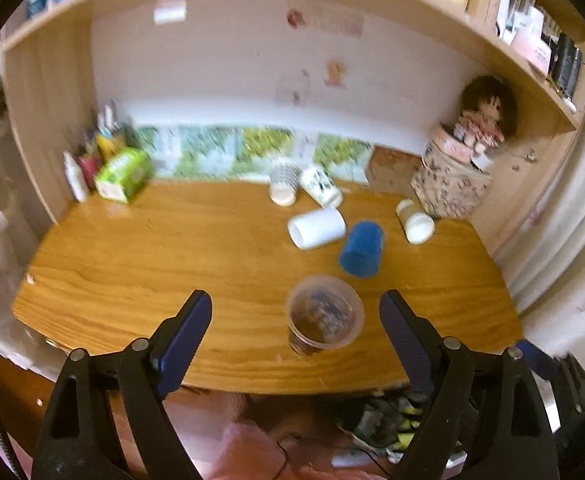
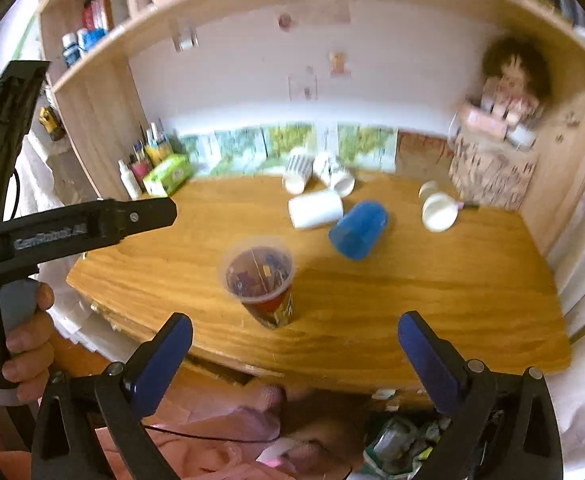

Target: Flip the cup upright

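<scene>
A clear plastic cup (image 1: 324, 324) with a printed pattern stands upright near the front edge of the wooden desk (image 1: 152, 248); it also shows in the right wrist view (image 2: 262, 284). A blue cup (image 1: 362, 250) (image 2: 358, 230) lies on its side behind it. A white cup (image 1: 316, 227) (image 2: 315, 209) lies on its side next to the blue one. Several more cups lie tipped further back. My left gripper (image 1: 295, 314) is open and empty, the clear cup between its fingers' line. My right gripper (image 2: 294, 340) is open and empty, just in front of the clear cup.
A green box (image 1: 123, 175) and bottles (image 1: 75, 176) stand at the back left. A patterned box with a doll (image 1: 452, 184) stands at the back right. Shelf walls enclose the desk on both sides. The left gripper's body (image 2: 72, 228) shows at the left of the right wrist view.
</scene>
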`<control>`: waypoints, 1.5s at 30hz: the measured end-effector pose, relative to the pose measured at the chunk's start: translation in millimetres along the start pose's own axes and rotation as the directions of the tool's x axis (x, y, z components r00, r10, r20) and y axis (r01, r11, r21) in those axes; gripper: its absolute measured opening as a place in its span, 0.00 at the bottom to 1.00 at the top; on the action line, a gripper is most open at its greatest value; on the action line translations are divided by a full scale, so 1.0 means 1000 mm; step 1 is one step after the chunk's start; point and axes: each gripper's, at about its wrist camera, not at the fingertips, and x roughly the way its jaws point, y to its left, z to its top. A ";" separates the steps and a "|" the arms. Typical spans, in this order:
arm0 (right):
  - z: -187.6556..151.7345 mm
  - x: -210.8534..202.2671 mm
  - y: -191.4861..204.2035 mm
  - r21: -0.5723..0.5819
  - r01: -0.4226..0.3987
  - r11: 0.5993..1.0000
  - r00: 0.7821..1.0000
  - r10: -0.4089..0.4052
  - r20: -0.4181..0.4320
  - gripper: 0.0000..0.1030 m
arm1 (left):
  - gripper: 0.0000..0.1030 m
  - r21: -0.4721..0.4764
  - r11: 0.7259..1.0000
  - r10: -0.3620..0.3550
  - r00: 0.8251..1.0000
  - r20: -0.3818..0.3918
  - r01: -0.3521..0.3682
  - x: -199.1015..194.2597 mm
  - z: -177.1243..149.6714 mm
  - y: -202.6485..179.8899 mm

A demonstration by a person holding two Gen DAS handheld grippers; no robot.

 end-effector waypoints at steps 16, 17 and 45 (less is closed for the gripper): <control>-0.008 -0.050 -0.024 0.255 0.009 0.967 0.991 -0.043 0.128 1.00 | 0.98 -0.067 0.997 0.057 0.980 0.190 -0.045 -0.053 -0.015 0.007; -0.009 -0.050 -0.023 0.252 0.021 0.967 0.991 -0.053 0.121 1.00 | 0.98 -0.073 0.996 0.070 0.980 0.186 -0.057 -0.054 -0.017 0.009; -0.013 -0.048 -0.006 0.271 0.018 0.962 0.987 -0.060 0.149 1.00 | 0.98 0.047 0.984 0.156 0.955 0.253 -0.173 -0.063 -0.026 -0.001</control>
